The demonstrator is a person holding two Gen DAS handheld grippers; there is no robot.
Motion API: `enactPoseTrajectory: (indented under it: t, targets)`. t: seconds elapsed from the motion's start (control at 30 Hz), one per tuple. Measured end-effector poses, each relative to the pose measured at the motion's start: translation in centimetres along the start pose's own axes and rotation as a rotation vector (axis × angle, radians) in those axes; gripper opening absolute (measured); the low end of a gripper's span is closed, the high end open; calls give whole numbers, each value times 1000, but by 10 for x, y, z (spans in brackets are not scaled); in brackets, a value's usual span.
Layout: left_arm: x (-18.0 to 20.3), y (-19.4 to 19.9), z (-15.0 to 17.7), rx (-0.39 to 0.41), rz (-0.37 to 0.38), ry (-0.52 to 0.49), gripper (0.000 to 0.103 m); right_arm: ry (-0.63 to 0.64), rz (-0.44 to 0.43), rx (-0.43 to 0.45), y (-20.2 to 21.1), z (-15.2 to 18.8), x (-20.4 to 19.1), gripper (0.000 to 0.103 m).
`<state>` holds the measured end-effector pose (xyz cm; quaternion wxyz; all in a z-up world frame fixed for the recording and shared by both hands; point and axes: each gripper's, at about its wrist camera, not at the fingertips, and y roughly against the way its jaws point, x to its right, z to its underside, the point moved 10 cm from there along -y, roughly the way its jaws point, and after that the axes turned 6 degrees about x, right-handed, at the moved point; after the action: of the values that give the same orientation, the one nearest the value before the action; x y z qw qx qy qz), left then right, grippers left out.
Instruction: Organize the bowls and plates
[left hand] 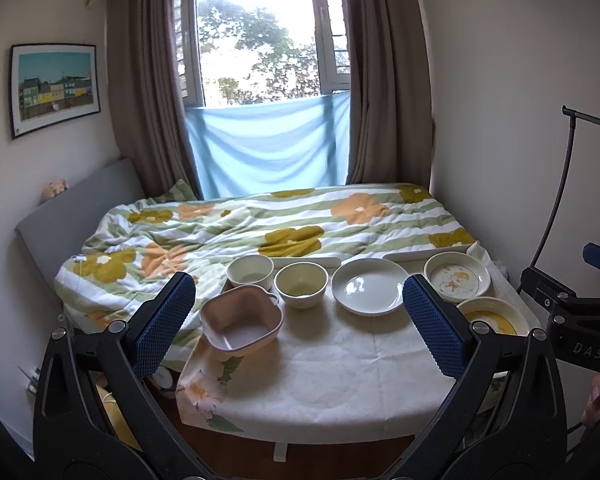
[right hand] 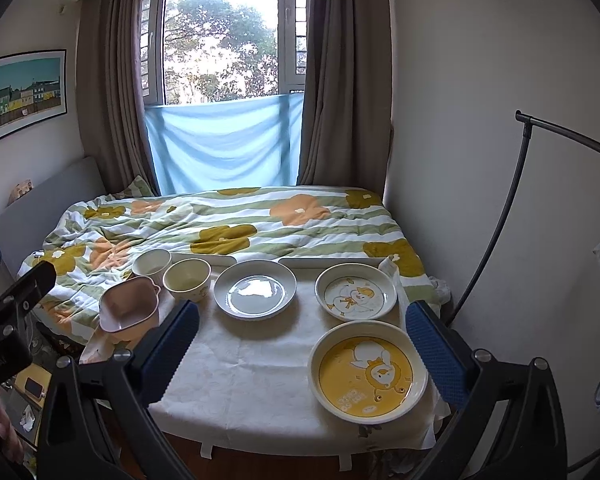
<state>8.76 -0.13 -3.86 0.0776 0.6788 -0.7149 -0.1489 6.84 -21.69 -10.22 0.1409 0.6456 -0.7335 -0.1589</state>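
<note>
Near edge of table (right hand: 260, 392): left gripper (left hand: 300, 320) and right gripper (right hand: 304, 352), fingers apart, both empty, above the cloth. Right side: yellow plate (right hand: 367, 372), then duck plate (right hand: 356, 291); far edge, right to left: white plate (right hand: 255, 289), cream bowl (right hand: 187, 280), white bowl (right hand: 152, 262); left edge: pink square bowl (right hand: 129, 313). Stacking advice: grip each by the rim, plates on plates, bowls nested.

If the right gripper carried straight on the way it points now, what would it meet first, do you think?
Probably the yellow cartoon plate: it lies between the open right gripper fingers, nearest the camera. Depth is unclear, so it might pass above.
</note>
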Motion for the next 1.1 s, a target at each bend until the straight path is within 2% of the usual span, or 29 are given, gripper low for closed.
enactPoseTrajectory:
  t: [1.1]
  targets:
    - [-1, 2, 2, -14, -5, -17, 103, -5, -4, -7, 1, 2, -3, 103]
